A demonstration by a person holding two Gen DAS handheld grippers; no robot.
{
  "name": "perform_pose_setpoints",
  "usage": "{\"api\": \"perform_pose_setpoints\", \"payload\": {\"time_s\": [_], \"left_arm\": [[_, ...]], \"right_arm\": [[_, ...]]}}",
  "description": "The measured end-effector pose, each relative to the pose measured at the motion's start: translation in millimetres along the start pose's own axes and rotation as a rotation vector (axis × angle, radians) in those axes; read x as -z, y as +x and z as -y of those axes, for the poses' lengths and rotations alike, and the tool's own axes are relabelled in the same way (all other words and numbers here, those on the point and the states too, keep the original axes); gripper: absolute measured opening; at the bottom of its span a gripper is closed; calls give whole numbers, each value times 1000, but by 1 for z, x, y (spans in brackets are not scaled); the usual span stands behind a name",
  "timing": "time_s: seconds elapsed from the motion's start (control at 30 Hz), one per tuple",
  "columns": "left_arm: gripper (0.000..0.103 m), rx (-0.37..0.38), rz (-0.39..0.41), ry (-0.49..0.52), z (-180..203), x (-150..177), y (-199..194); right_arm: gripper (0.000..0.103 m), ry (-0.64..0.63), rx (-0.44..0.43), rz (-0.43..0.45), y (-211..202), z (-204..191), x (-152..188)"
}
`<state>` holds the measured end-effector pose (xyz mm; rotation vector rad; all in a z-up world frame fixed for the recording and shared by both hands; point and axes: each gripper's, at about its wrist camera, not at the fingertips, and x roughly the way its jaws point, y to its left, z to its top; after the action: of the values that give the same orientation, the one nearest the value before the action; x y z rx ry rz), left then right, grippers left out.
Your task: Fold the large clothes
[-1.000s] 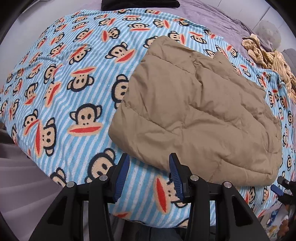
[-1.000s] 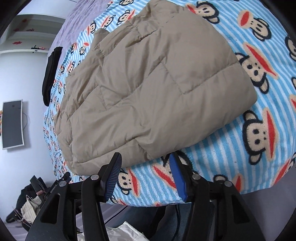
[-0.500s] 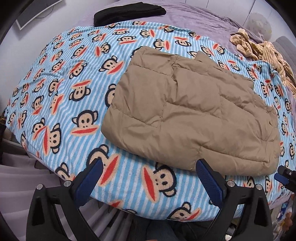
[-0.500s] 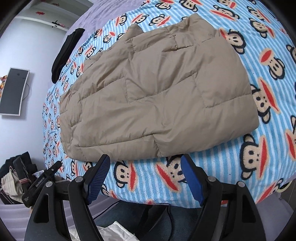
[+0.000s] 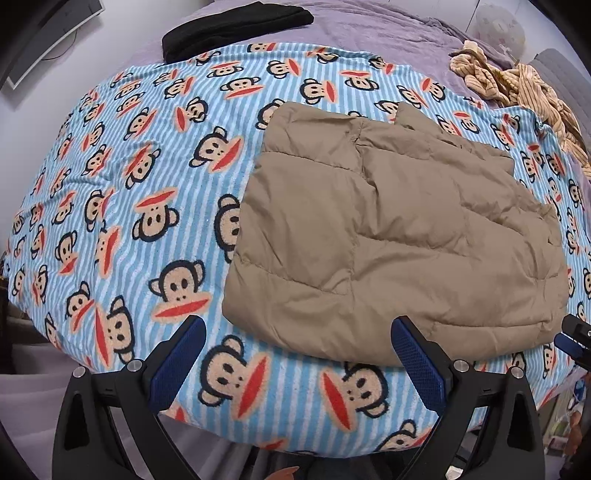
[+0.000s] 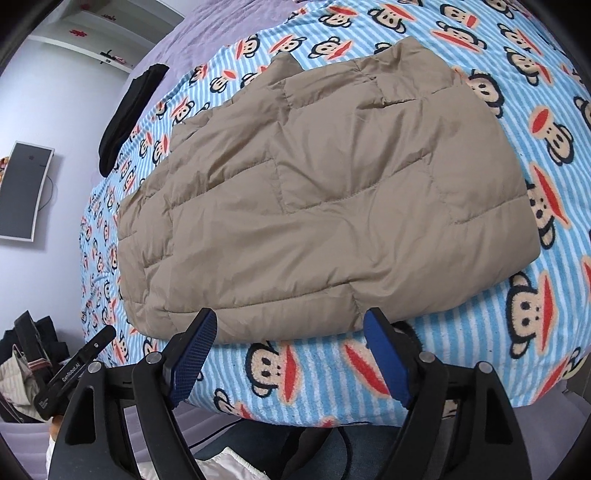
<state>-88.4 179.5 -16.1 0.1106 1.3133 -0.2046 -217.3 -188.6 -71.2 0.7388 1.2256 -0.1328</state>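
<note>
A tan quilted jacket (image 5: 388, 240) lies folded into a flat rectangle on the blue striped monkey-print blanket (image 5: 147, 166), near the bed's front edge. My left gripper (image 5: 298, 325) hovers open over the jacket's near left corner, nothing between its blue pads. In the right wrist view the same jacket (image 6: 314, 203) fills the middle of the blanket (image 6: 535, 332). My right gripper (image 6: 290, 315) hangs above the jacket's near edge, its jaws opening, and its pads do not touch the cloth.
A black garment (image 5: 229, 26) lies folded at the far side on the purple sheet (image 5: 369, 26). A tan striped cloth (image 5: 517, 85) is bunched at the far right. A monitor (image 6: 26, 192) hangs on the wall. Clothes (image 6: 18, 369) are piled beside the bed.
Both grippers opened wide from a narrower gap and lifted back from the jacket's near edge, so more of the bed shows. The jacket stays flat where it lay.
</note>
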Motion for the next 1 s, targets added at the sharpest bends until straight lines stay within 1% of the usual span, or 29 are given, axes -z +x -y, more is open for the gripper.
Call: {"api": "perform_pose_setpoints", "payload": {"time_s": [0.03, 0.23, 0.33, 0.37, 0.43, 0.53, 0.6, 0.67, 0.73, 0.83, 0.93, 1.0], "left_arm": [[101, 7, -4, 10, -4, -3, 3], [101, 31, -21, 67, -21, -21, 25], [101, 55, -23, 69, -34, -32, 38], [101, 84, -36, 64, -40, -36, 44], [101, 175, -68, 44, -54, -47, 59], [101, 291, -78, 8, -78, -65, 77], [101, 365, -91, 5, -89, -75, 91], [101, 435, -121, 20, -93, -85, 108], [101, 513, -170, 50, -90, -94, 127], [101, 603, -240, 118, -74, -102, 151], [101, 668, -289, 176, -52, -106, 171], [101, 697, -312, 193, -41, -108, 180]], "right_arm": [[102, 0, 1, 4, 2, -6, 1], [103, 27, 18, 32, 15, -33, 6], [103, 31, 38, -3, 26, -44, 8], [103, 26, 53, -19, 30, -48, 8], [103, 28, 78, -43, 37, -53, 6], [103, 58, 74, -62, 46, -55, 3], [103, 74, 78, -66, 50, -55, -1], [103, 82, 90, -69, 55, -57, -2], [103, 90, 97, -79, 61, -57, -5], [103, 93, 111, -92, 67, -59, -7], [103, 94, 121, -100, 72, -60, -10], [103, 96, 128, -102, 74, -61, -12]]}}
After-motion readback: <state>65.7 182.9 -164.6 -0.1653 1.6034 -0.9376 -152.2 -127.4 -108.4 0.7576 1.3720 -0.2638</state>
